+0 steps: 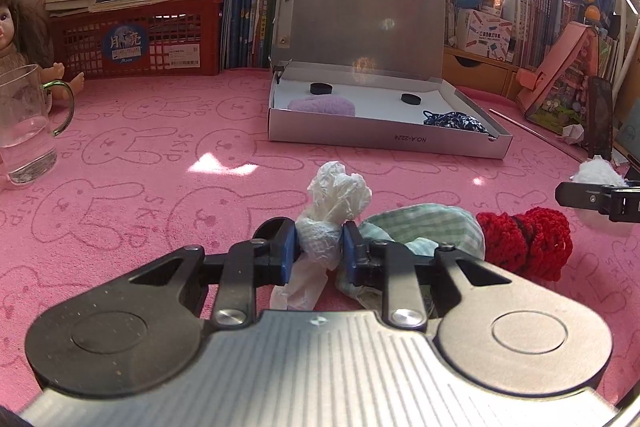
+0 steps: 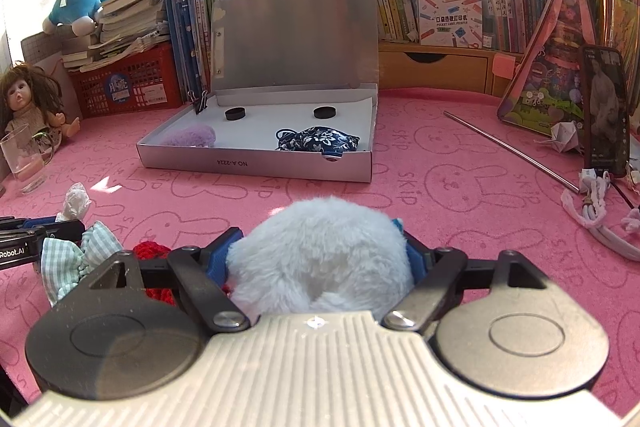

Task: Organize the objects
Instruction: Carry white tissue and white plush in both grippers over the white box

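Evidently both grippers are loaded for the same drop. Left gripper (image 1: 319, 247) pinches a white lacy scrunchie (image 1: 334, 215) narrowly at its waist, so the loose frills stand clear above the blue pads (image 1: 289, 251) and nothing drags on the pink bunny-print cloth (image 1: 160, 155). Right gripper (image 2: 316, 255) is spread fairly wide around a fluffy pale-blue scrunchie (image 2: 320, 251), the pile bulging past both fingers; a soft bulky thing probably needs that broad squeeze. Far centre, the open grey box (image 2: 256, 167) sits with its lid propped upright against the books, front wall low toward the grippers, likely so items go in from the near side. Already inside: a lilac fuzzy scrunchie (image 2: 188, 138) near left, a navy floral one (image 2: 318, 141) near right, two black discs further back. A green gingham scrunchie (image 1: 436, 227) and a red knitted one (image 1: 524, 243) lie near, just right of the left gripper, untaken.
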Action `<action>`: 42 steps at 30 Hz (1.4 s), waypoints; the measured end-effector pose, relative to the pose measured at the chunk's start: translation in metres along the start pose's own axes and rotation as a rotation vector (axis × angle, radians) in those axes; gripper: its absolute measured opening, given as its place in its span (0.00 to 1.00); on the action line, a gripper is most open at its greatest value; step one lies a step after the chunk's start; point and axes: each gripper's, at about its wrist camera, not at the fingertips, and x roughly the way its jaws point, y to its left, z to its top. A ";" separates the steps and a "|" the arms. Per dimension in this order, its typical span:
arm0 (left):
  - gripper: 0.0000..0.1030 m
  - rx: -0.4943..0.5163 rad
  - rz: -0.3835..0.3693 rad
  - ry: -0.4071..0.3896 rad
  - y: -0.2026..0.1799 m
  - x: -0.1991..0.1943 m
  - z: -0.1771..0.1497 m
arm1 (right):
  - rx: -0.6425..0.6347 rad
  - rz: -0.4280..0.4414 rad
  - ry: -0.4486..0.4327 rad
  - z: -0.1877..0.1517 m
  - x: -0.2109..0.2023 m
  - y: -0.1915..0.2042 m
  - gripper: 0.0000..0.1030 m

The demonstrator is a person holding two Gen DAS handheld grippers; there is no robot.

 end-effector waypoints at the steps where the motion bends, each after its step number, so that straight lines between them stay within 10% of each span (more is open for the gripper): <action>1: 0.35 0.007 0.015 -0.005 0.000 0.001 -0.001 | 0.002 0.000 0.003 -0.001 0.000 0.000 0.79; 3: 0.52 0.019 0.041 -0.020 0.000 -0.001 -0.002 | 0.002 -0.002 0.006 -0.002 0.001 -0.001 0.79; 7: 0.55 0.032 0.058 -0.040 0.002 -0.005 -0.003 | 0.002 -0.002 0.011 -0.003 0.002 -0.001 0.79; 16: 0.51 0.082 0.022 -0.039 -0.007 0.008 0.009 | -0.004 0.005 0.017 -0.004 0.004 0.002 0.79; 20: 0.26 0.062 -0.002 0.006 -0.007 0.020 0.011 | -0.006 0.011 0.017 -0.004 0.003 0.003 0.79; 42: 0.25 0.043 -0.036 -0.040 -0.015 0.016 0.057 | 0.032 0.052 -0.003 0.031 0.010 0.002 0.78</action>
